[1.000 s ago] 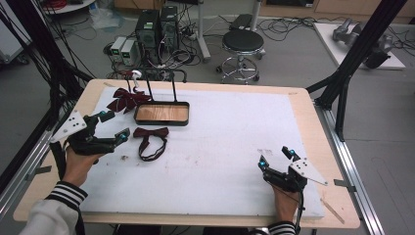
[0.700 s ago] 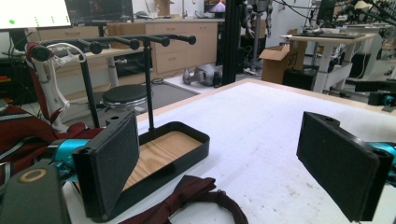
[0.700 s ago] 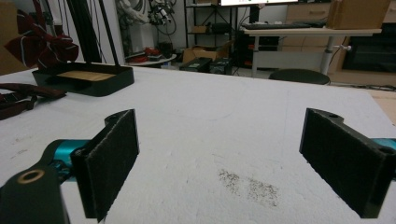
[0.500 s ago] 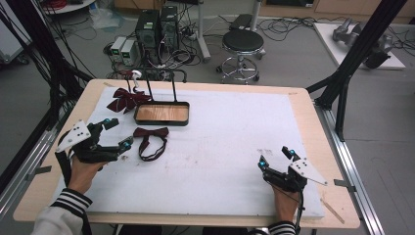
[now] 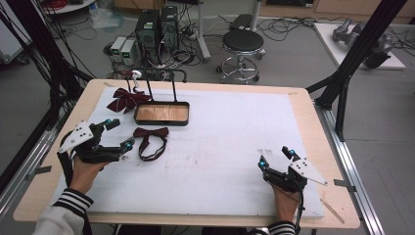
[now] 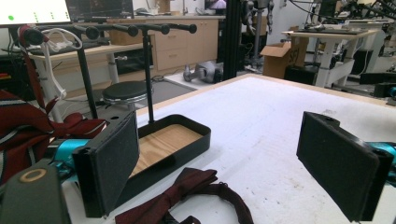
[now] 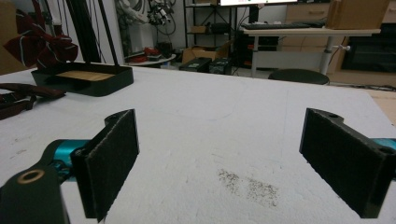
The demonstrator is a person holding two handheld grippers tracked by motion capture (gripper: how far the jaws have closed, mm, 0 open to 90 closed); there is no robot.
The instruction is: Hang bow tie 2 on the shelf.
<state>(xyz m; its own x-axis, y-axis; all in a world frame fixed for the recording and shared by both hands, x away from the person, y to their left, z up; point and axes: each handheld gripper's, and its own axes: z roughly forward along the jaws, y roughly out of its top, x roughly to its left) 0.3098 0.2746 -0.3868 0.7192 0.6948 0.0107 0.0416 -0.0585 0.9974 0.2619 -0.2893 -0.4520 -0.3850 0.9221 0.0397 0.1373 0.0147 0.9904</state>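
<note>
Left gripper (image 5: 120, 134) nearer bow tie (image 6: 187, 198)

The table (image 5: 303, 127) holds 2 bow ties: 1 dark red one (image 5: 150, 142) lying flat on the white mat (image 5: 230, 142), and 1 striped red one (image 5: 126, 99) hanging at the stand. There is 1 black tray (image 5: 162, 113) with a wooden floor, and 2 thin black posts (image 5: 173, 88) rise behind it. There are 2 grippers, the left gripper (image 5: 119, 133) and the right gripper (image 5: 276, 157), each with 2 jaws set wide apart, and 1 round stool (image 5: 243, 43) stands on the floor beyond the table.
</note>
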